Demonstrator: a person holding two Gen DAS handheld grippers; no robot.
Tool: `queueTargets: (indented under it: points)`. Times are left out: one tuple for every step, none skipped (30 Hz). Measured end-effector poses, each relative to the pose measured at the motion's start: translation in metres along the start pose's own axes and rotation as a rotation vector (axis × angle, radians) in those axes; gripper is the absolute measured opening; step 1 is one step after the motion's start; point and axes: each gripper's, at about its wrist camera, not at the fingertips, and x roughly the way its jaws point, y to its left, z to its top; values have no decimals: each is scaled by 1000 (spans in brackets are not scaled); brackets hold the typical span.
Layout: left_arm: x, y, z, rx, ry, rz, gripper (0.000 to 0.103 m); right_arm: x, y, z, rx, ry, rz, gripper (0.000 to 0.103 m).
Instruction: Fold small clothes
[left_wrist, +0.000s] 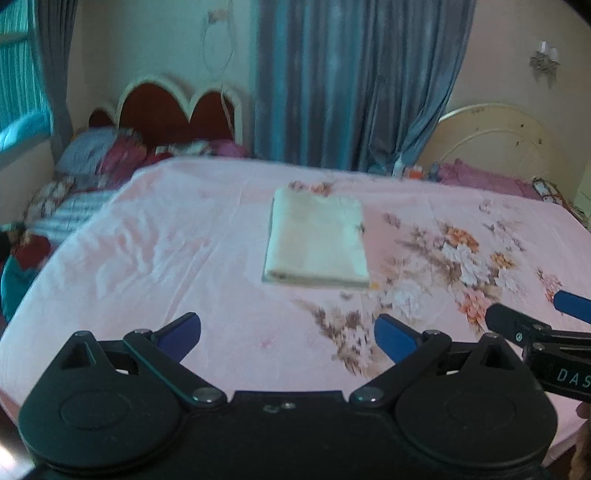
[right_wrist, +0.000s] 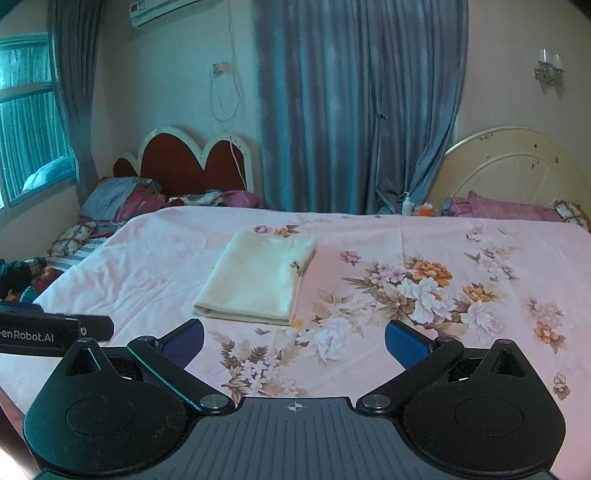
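Fingers: 2 blue-padded fingers (left_wrist: 181, 330) per gripper, 4 in all. Left gripper (left_wrist: 287, 334) has its pair spread wide apart, nothing between them, held above the near part of the bed. Right gripper (right_wrist: 294, 338) likewise: 2 pads spread wide, nothing gripped, above the flower print. Each gripper shows at the edge of the other's view; both sit side by side, not touching.

Task item: 1 cream garment (left_wrist: 317, 242), folded into a neat rectangle, lying flat on the pink bedsheet (left_wrist: 166, 251) approx. mid-bed, ahead of both grippers and apart from them. Folded edge faces the cameras. In the right wrist view it lies ahead and to the left, just beside the floral print (right_wrist: 424, 284); 1 small dark mark on its right edge, too small to identify.

Bkgd: 2 headboards, 1 red w/ scalloped white trim (right_wrist: 184, 166) at left, 1 cream, rounded (right_wrist: 509, 166) at right. 1 blue-grey curtain (right_wrist: 351, 103) at centre, a second by the window (right_wrist: 26, 122) at left. 1 wall lamp (right_wrist: 549, 68) at upper right. 1 AC unit (right_wrist: 162, 9) at the top. Pillows and loose bedding piled at far left; count unclear.
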Motion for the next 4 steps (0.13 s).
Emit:
queueTargets:
  points:
    - [2, 0, 1, -1, -9, -3, 97, 2, -1, 0, 2, 4, -4, 103]
    - [6, 0, 3, -2, -2, -3, 97, 5, -2, -1, 3, 10, -9, 103]
    - [13, 0, 5, -3, 14, 0, 98, 9, -4, -1, 4, 17, -15, 103]
    - [19, 0, 8, -4, 25, 2, 99, 12, -6, -1, 6, 22, -22, 103]
